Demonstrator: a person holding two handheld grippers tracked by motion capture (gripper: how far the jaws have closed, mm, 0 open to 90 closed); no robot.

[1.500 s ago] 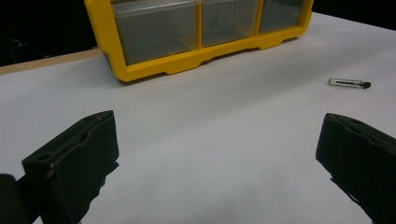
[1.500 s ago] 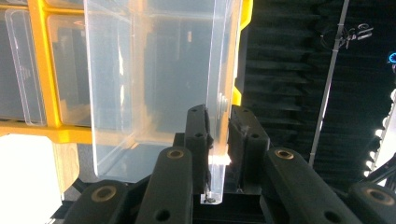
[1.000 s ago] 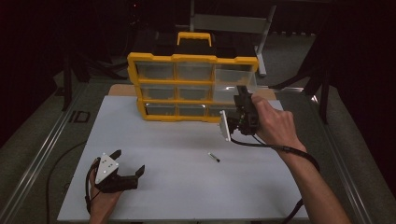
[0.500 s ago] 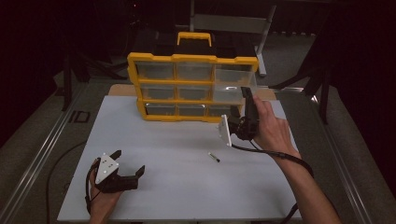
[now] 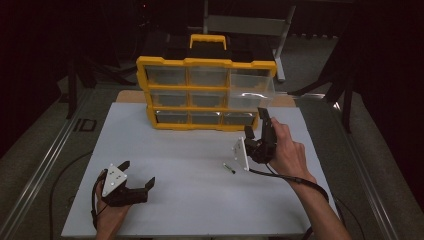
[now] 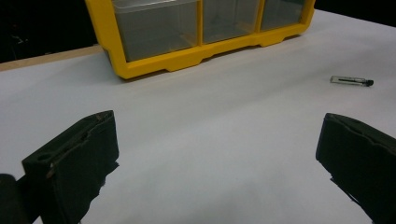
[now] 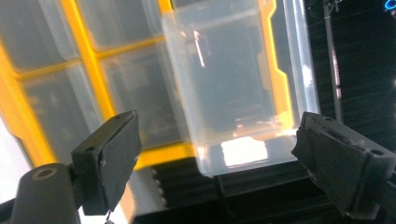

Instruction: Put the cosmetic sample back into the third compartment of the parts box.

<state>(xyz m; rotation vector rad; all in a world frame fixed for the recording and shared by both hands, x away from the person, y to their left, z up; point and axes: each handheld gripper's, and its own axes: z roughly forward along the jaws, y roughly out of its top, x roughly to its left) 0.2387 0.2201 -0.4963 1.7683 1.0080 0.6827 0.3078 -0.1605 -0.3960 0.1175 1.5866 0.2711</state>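
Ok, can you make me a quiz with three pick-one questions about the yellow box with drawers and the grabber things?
1. Where does the small vial lie?
A. on the white table
B. inside a drawer
C. on top of the organizer

2. What colour is the frame of the drawer organizer?
A. red
B. yellow
C. green

3. How is the top right drawer?
A. taken right out
B. pushed fully in
C. pulled partly out

Answers:
1. A: it rests on the bare white table, beside the right gripper.
2. B: every bar around the clear drawers is yellow.
3. C: it juts forward past its neighbours, still in its slot; the right gripper's jaws, which have just been opening, hold nothing.
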